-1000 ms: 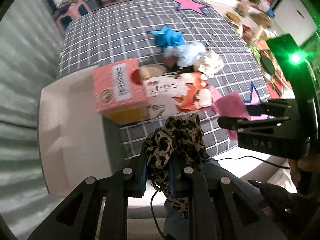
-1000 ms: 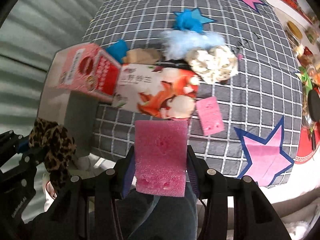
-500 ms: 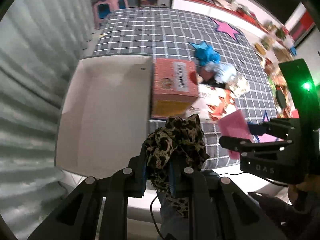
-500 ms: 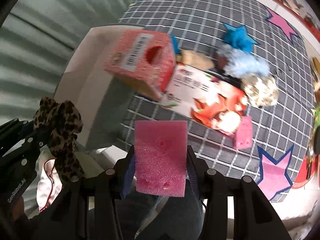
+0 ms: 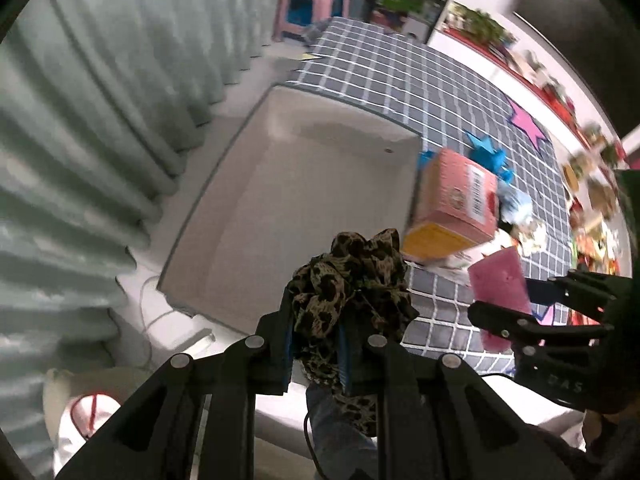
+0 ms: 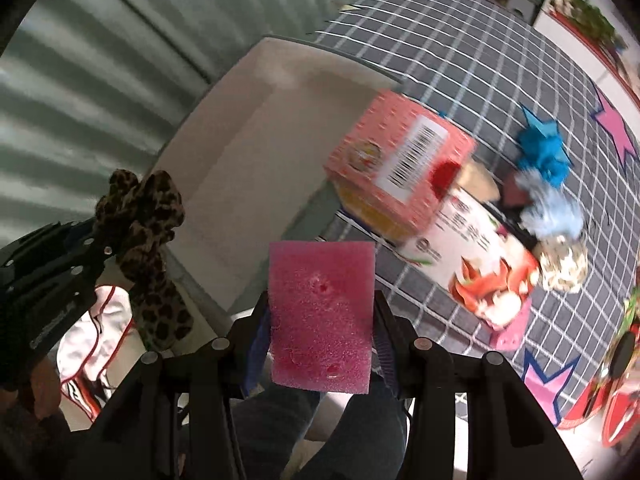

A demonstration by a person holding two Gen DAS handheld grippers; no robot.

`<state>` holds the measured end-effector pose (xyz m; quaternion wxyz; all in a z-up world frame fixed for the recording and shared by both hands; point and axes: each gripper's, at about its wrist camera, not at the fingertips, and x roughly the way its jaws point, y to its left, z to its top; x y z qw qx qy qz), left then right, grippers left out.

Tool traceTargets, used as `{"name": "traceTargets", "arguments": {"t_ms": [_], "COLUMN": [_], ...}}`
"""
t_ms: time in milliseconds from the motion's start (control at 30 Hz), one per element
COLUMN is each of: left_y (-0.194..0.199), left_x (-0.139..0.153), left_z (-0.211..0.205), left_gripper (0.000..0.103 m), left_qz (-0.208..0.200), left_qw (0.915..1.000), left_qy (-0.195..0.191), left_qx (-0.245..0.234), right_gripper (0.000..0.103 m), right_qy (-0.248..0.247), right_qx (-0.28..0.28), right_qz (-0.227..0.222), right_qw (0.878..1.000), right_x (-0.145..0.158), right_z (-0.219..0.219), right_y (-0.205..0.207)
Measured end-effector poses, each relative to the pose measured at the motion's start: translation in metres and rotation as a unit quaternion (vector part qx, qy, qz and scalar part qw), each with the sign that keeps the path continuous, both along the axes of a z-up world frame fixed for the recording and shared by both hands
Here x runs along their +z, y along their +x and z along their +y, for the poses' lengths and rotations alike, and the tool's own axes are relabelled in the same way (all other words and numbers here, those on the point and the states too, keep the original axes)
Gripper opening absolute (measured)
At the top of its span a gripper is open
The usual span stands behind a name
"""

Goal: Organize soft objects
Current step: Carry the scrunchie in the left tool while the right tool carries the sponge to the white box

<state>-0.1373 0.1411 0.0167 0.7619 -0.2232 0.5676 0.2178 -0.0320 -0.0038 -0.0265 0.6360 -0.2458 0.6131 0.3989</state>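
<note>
Soft objects: two in our claws, none yet in the bin

Soft objects are only partly gathered, as we read it. Our left claw (image 5: 314, 346) is clamped narrow on a leopard-print scrunchie (image 5: 352, 284), which bunches above the fingertips and trails below them. Our right claw (image 6: 320, 340) grips a pink foam sponge (image 6: 321, 316) by its two side edges, the slab standing upright between the pads. Both claws hang near the close edge of the bench, by the near corner of a white bin (image 5: 248, 208). In both views the bin's floor looks bare, so we judge that nothing has been sorted into it yet

Left on the grey checked tablecloth (image 6: 460, 52) are a blue star-shaped soft piece (image 6: 544, 152), a pale blue fluffy scrunchie (image 6: 554, 216), a cream patterned scrunchie (image 6: 564, 266) and a smaller pink sponge (image 6: 510, 330) beside a flat printed pack (image 6: 476, 264). A pink carton with a barcode (image 6: 400, 176) lies tilted against the bin's wall, partly on the pack; a tan item and a second blue one peep out behind it, too hidden for us to name

By our reckoning the two held pieces go into the bin next, then at least four more remain to fetch
</note>
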Motion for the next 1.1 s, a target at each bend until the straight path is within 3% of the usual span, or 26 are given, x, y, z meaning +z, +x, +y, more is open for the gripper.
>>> {"name": "traceTargets", "arguments": {"t_ms": [400, 767, 1100], "left_y": [-0.013, -0.009, -0.001], "left_x": [-0.016, -0.035, -0.047], "left_z": [0.033, 0.053, 0.051], "left_gripper": [0.019, 0.019, 0.020], "left_qz": [0.008, 0.032, 0.048], "left_qw": [0.9979, 0.9962, 0.9962], "left_qy": [-0.012, -0.011, -0.010], "left_qx": [0.063, 0.080, 0.072], "right_gripper": [0.048, 0.048, 0.048], "right_qy": [0.015, 0.011, 0.007], "right_qx": [0.028, 0.044, 0.034], "right_qz": [0.020, 0.028, 0.040], "right_qw": [0.999, 0.999, 0.999], "right_x": [0.006, -0.004, -0.018], "right_z": [0.056, 0.091, 0.097], "right_y": [0.003, -0.007, -0.001]}}
